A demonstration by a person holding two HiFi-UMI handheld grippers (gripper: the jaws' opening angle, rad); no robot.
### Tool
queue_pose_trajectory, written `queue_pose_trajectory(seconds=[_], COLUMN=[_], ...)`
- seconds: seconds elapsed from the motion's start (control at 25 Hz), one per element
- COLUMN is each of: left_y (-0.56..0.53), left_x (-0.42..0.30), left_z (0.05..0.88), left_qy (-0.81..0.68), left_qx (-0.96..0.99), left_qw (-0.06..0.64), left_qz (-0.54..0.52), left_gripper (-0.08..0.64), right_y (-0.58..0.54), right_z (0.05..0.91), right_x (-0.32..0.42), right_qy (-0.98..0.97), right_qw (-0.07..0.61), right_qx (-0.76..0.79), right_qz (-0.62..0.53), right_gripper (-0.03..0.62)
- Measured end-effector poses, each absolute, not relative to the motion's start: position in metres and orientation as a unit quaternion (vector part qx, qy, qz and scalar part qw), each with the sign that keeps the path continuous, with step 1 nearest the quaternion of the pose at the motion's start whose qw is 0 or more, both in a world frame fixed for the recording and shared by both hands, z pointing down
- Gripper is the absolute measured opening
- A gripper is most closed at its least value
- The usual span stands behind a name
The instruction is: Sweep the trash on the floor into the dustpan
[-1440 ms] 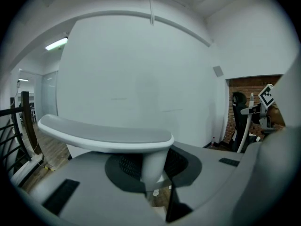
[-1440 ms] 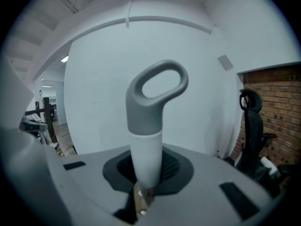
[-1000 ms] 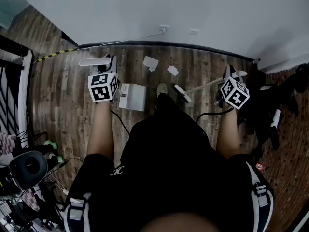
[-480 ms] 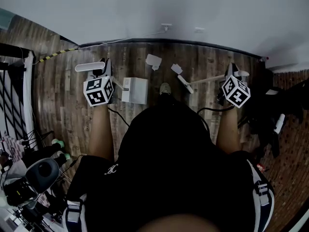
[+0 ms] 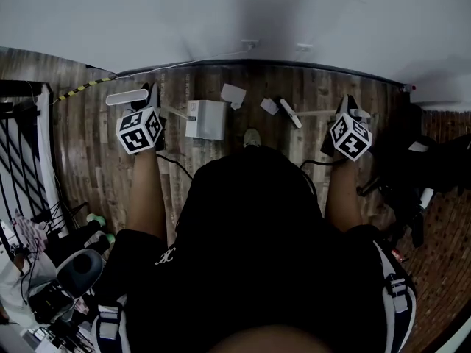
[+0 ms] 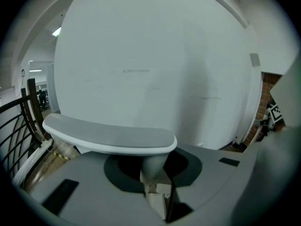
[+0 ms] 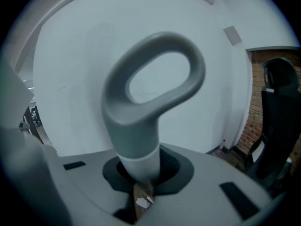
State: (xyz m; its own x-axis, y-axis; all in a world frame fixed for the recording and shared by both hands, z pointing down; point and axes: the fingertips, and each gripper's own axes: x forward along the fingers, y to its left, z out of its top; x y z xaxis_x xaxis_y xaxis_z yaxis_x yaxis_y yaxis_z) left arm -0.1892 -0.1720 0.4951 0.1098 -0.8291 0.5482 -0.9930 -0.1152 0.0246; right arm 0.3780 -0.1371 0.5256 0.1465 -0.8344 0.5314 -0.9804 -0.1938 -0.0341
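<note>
Left gripper [image 6: 153,186] is clamped shut on the stem of the dustpan handle [image 6: 110,135], just under its flat crossbar grip. The right gripper [image 7: 138,189] is likewise closed round the broom handle [image 7: 150,93], below the loop at its end.

From the head view, the dustpan [image 5: 206,119] is seen on the wooden floor [image 5: 96,160], ahead of the person and to the left of one shoe [image 5: 252,136]. The broom head [image 5: 289,112] is down at the floor to the right. A small scrap [image 5: 269,106] lies just beside it on the dustpan side. A larger scrap [image 5: 234,94] lies near the pan's far right corner, close to the wall [image 5: 221,20]. Both scraps appear to be outside the pan.

The step in hand is judged to be the sweep itself, with both tools gripped and placed but nothing yet gathered. For the next move, the broom head would need to be drawn leftward along the floor so that the small scrap is pushed toward the pan. The pan would have to be held low with its mouth turned to the scraps; which way the mouth faces cannot be told.
</note>
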Motion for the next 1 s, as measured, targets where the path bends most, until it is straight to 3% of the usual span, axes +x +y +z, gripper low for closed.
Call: queue_pose_trajectory(seconds=[0.52,1.0], left_y=[-0.273,-0.312], left_x=[-0.224,-0.285], left_z=[0.513,0.584], left_qy=[-0.652,-0.667], left_qx=[0.709,0.688], left_qw=[0.192,0.213], left_qz=[0.187,0.191], left_gripper=[0.074,0.074], right_y=[-0.201,-0.212], right_z=[0.536,0.547], right_x=[0.345,0.277], right_qy=[-0.602,-0.548], right_qw=[0.171,0.177], right_qx=[0.745,0.786], right_qz=[0.231,0.227], right_gripper=[0.044,0.049])
